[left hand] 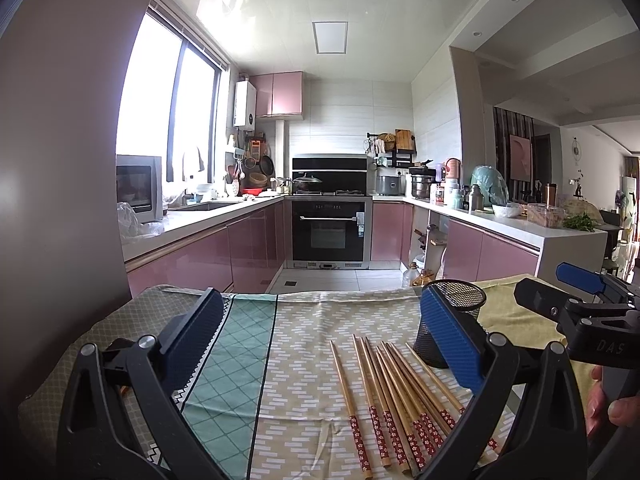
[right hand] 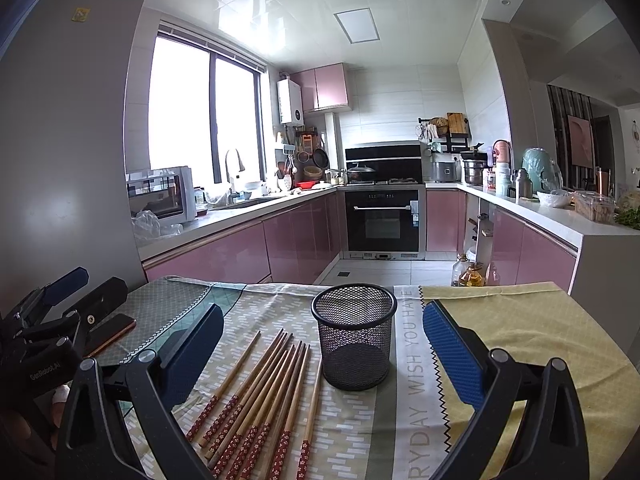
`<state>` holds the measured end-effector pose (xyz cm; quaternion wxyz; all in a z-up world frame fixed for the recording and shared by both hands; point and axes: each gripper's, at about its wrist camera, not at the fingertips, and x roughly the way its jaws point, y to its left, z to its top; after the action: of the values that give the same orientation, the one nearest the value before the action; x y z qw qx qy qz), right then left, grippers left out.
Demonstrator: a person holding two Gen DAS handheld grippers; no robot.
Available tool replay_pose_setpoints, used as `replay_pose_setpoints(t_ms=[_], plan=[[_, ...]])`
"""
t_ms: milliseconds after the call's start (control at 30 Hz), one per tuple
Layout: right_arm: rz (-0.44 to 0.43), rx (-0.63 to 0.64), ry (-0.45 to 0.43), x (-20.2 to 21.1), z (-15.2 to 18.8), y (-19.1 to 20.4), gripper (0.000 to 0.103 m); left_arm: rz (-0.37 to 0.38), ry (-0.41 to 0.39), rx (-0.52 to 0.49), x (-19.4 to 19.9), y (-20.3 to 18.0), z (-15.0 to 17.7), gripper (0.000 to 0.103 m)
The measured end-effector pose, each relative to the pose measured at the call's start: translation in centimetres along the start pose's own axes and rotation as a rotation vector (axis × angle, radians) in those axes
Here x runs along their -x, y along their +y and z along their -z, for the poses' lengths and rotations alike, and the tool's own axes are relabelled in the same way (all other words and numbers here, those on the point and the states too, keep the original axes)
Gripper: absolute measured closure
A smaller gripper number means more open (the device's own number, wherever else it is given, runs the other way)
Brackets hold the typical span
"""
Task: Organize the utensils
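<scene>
Nearest the left wrist camera, the left gripper (left hand: pixel 320 344) has its two blue-padded fingers spread wide, holding nothing. Between them a bundle of wooden chopsticks (left hand: pixel 396 396) lies fanned on the patterned tablecloth (left hand: pixel 304 344), red flowered ends toward the camera; some ends are hidden behind the gripper's frame. A black mesh cup (left hand: pixel 460 304) stands upright just beyond the chopsticks, partly hidden by the right-hand finger.

In the right wrist view, the right gripper (right hand: pixel 320 344) is also spread wide and empty. The cup (right hand: pixel 355 336) stands between its fingers, just right of the chopsticks (right hand: pixel 260 392), with bare cloth to its right. A phone (right hand: pixel 110 334) lies near the table's left edge, partly behind the other gripper. The table's far edge drops to the kitchen floor. A hand (left hand: pixel 612 400) is cut off by the frame.
</scene>
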<state>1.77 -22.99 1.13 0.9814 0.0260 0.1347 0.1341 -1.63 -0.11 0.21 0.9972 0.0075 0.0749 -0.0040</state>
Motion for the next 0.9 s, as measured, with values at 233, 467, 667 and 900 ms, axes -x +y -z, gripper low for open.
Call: replay_pose_setpoints(t_ms=[233, 467, 667, 900], plan=[[0.0, -0.001, 0.001, -0.15, 0.04, -0.01, 0.006, 0.0, 0.0, 0.0, 0.01, 0.0, 0.0, 0.006], [0.001, -0.002, 0.002, -0.18, 0.04, 0.01, 0.006, 0.004, 0.003, 0.002, -0.08, 0.0, -0.08, 0.006], [0.001, -0.005, 0.001, -0.14, 0.04, -0.03, 0.006, 0.004, 0.003, 0.001, -0.04, -0.05, -0.06, 0.006], [-0.001, -0.009, 0.005, -0.37, 0.17, 0.12, 0.006, 0.006, 0.004, 0.002, -0.07, -0.07, -0.07, 0.006]])
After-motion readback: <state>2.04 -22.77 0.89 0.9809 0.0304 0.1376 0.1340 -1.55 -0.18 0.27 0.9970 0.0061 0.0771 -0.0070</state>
